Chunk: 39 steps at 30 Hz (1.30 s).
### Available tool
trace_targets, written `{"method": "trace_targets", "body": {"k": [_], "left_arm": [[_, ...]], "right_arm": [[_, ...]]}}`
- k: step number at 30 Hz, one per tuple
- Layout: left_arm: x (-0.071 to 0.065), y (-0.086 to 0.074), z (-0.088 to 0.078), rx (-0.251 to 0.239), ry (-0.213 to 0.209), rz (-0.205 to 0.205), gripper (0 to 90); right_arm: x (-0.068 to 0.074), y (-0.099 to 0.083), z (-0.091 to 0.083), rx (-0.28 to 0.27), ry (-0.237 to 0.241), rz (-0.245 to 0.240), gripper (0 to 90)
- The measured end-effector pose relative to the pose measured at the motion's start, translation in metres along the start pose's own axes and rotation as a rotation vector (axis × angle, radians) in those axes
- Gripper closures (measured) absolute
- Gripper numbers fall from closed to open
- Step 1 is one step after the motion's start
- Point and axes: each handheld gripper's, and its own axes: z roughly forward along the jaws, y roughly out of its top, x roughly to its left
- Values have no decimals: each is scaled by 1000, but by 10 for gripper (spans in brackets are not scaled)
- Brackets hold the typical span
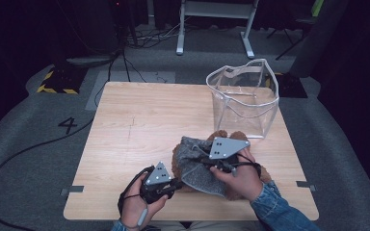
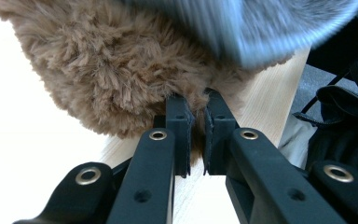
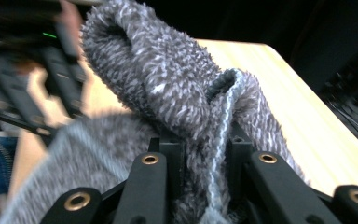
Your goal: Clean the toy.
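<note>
We judge the dressing partly done: the grey knit garment (image 1: 200, 166) covers much of the brown plush toy (image 1: 227, 136) at the wooden table's (image 1: 139, 125) near edge. Our left gripper (image 2: 198, 122) pinches fur; our right gripper (image 3: 205, 140) clamps the knit. A clear bag (image 1: 243, 98) stands behind, on the table; grey floor around.

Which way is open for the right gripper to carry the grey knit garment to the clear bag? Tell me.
Probably straight ahead: the right gripper grips the grey knit garment, and bare table lies before the open clear bag. But the left gripper pins the brown plush toy wearing it.
</note>
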Motion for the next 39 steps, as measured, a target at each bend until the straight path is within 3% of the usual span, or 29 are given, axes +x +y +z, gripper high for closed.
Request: {"method": "trace_targets", "body": {"k": [4, 6, 9, 13, 15, 16, 18, 20, 21, 23, 26, 32, 35, 37, 39], "left_arm": [[0, 0, 0, 12, 5, 6, 831], [1, 0, -1, 3, -1, -3, 831], [1, 0, 0, -3, 1, -1, 831], [2, 0, 0, -6, 0, -8, 829], [3, 0, 0, -8, 5, -13, 829], [3, 0, 0, -9, 4, -15, 829], [3, 0, 0, -11, 3, -15, 829], [2, 0, 0, -5, -1, -8, 829], [1, 0, -1, 2, 2, -7, 829], [1, 0, -1, 6, 20, 2, 830], [4, -1, -1, -4, 16, -20, 830], [4, 0, -3, -18, 3, -19, 829], [4, 1, -3, -22, 13, -13, 829], [4, 0, -3, -22, 12, -16, 829], [4, 0, -2, -19, 12, -18, 829]], "right_arm": [[-15, -16, -13, 15, -71, 54, 758], [-22, -25, -21, 52, -111, 69, 758], [-30, -44, -32, 88, -127, 117, 758], [-29, -49, -57, 36, -150, 179, 756], [-19, -43, -70, -22, -128, 154, 756], [-11, -40, -71, -67, -91, 113, 755], [11, -32, -69, -88, -12, 33, 754], [33, -28, -58, -51, 68, -31, 754], [40, -30, -52, -22, 84, -50, 754], [46, -36, -42, 35, 89, -67, 754], [42, -51, -37, 87, 101, -38, 755], [37, -77, -45, 260, 62, -10, 754], [32, -80, -56, 315, 61, -1, 754], [30, -74, -69, 333, 37, 17, 754], [26, -66, -82, 274, -9, 27, 753]]}}
